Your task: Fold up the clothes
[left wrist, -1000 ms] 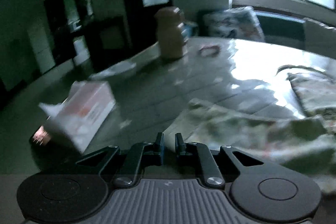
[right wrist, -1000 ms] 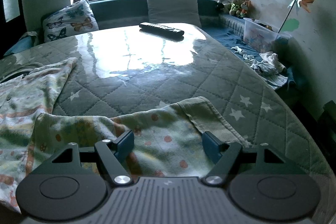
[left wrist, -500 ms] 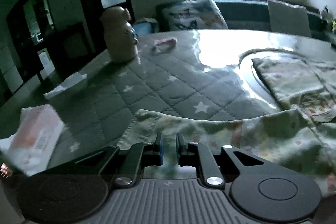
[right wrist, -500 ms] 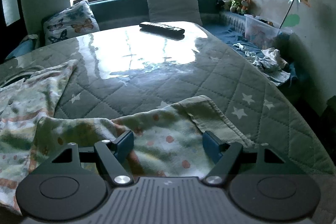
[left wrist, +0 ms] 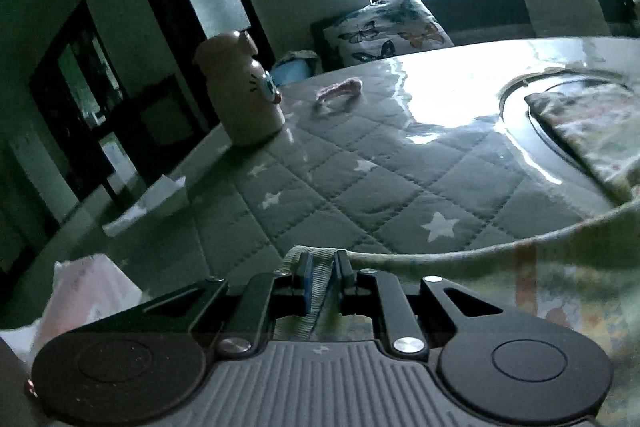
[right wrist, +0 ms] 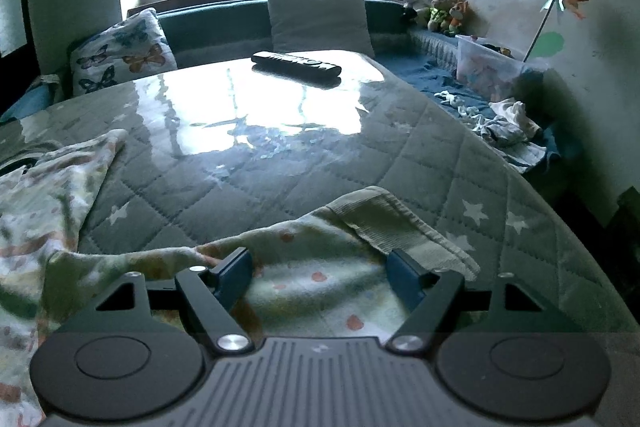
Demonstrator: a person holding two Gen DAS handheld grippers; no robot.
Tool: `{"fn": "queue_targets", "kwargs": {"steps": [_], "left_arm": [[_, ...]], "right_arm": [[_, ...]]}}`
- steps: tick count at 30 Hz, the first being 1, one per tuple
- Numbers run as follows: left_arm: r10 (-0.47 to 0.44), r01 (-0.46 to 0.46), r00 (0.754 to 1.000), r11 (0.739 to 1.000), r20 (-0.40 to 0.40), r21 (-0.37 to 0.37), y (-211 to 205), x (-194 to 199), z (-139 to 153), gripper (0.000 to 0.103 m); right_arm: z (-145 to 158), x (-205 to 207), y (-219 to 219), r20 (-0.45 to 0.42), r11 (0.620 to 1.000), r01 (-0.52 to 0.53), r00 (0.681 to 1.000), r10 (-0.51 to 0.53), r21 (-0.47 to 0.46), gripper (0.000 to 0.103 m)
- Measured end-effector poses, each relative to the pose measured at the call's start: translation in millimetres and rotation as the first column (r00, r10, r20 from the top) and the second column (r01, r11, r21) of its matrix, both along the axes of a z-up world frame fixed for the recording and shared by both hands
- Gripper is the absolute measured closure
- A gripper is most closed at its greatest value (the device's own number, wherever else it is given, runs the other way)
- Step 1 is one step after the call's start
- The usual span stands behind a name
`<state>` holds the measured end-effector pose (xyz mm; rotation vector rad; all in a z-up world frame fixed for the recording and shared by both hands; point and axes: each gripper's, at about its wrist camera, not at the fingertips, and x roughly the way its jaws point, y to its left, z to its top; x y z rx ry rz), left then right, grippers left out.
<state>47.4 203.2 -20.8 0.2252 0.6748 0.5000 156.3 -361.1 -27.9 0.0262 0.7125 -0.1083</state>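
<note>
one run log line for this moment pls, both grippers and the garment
left gripper: shut on ribbed cuff | right gripper: open over printed garment | garment on quilted table cover, unfolded

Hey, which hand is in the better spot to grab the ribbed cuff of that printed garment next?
Probably the right. The right claw is open directly over the garment, with the ribbed cuff just ahead of its fingers. The left claw is already shut on another edge of the cloth.
</note>
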Motion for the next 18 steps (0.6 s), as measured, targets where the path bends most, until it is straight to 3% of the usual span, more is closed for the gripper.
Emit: {"fn": "queue_targets", "kwargs": {"steps": [3,10,18], "left_arm": [[-0.004,0.004,1.0,1.0,-0.003,0.024,-2.3,-0.4,-1.9,0.089],[0.012,-0.011,1.0,0.999,0.009,-0.051,2.2,-5.2,9.4,0.089],[-0.143,0.147,0.988,0.986,0.052,-0.078,-44.5,-28.8,32.3,0.089]], "right_arm": [[0.0,-0.5,-0.3,0.001,1.0,0.0,1.0,0.0,0.003,0.027],[9.7,-10.9,4.0,-0.007,0.999,-0.032,0.999,0.032,-0.016,0.028],[34.9,-37.7,40.6,0.023,0.975,-0.222,0.975,0.221,0.029,0.028]]}}
